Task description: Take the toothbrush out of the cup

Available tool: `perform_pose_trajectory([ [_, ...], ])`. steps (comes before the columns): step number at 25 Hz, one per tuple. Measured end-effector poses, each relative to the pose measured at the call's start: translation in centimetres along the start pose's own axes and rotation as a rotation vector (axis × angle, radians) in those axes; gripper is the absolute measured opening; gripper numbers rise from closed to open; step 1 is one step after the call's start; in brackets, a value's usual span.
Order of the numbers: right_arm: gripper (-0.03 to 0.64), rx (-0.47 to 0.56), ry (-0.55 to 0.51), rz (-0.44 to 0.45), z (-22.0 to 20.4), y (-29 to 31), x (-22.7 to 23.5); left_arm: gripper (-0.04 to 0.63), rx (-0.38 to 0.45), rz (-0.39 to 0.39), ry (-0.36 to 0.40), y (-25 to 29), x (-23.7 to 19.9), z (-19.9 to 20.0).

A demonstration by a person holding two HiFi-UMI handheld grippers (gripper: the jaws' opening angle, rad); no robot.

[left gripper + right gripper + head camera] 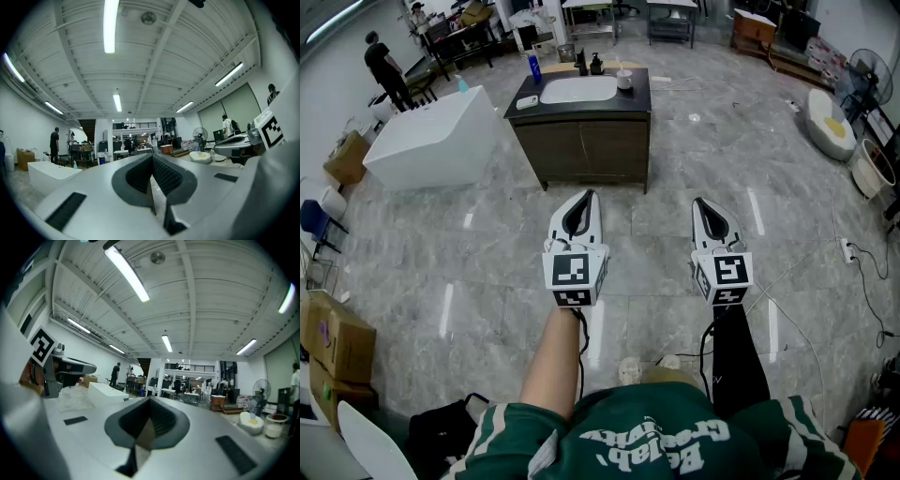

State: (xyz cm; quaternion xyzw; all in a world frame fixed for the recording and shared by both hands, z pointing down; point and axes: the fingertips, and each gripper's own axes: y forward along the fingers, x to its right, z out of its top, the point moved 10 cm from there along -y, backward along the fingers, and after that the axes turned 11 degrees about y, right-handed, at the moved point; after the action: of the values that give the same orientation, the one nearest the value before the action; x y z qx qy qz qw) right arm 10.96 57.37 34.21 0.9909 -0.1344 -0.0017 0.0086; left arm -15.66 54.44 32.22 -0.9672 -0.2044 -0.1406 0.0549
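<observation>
I am looking down past the person's green top [647,436], nearest the head camera. Its white lettering is lying upside down to me and I am not managing to read it with any confidence.

Ahead, well apart across the grey floor [487,253], the vanity cabinet [586,145] is standing with its dark worktop [639,94] and white basin [578,89]. So I am judging the task as not properly begun: this is the approach, with no reach started.

The left gripper [586,199] and the right gripper [701,206] are both pointing level toward the cabinet. Each one's own view is showing its jaws pressed together with nothing between them.

The cup [624,80] is sitting on the worktop just right of the basin. The toothbrush should be standing in it, but it is too small for me to make out from here.

Next I am expecting to close the gap to the cabinet. Then I would spread one gripper, pinch the brush handle above the rim and lift it straight up so the cup is not tipping.

As for writing, the black-and-white square markers on the gripper cubes carry no words. The label on the blue bottle [533,67] is too small to read.
</observation>
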Motion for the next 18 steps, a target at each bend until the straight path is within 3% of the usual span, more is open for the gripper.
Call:
perform_pose_trajectory([
  [6,0.005,0.002,0.033,0.023,-0.3,0.4,-1.0,0.000,0.010,-0.015,0.005,-0.4,-0.6,0.0],
  [7,0.024,0.003,0.044,0.034,-0.4,0.5,-1.2,0.000,0.009,-0.016,0.001,-0.4,-0.8,-0.1],
  [9,0.149,0.006,0.057,0.051,-0.6,0.7,-1.5,0.000,0.007,-0.015,-0.011,-0.5,-1.2,-0.1],
  [10,0.177,0.009,0.060,0.052,-0.7,0.7,-1.7,0.000,0.006,-0.015,-0.016,-0.6,-1.4,-0.2],
  [18,0.195,0.043,0.064,0.063,-0.3,1.5,-1.6,0.000,0.012,-0.026,-0.022,0.0,-1.4,-0.1],
])
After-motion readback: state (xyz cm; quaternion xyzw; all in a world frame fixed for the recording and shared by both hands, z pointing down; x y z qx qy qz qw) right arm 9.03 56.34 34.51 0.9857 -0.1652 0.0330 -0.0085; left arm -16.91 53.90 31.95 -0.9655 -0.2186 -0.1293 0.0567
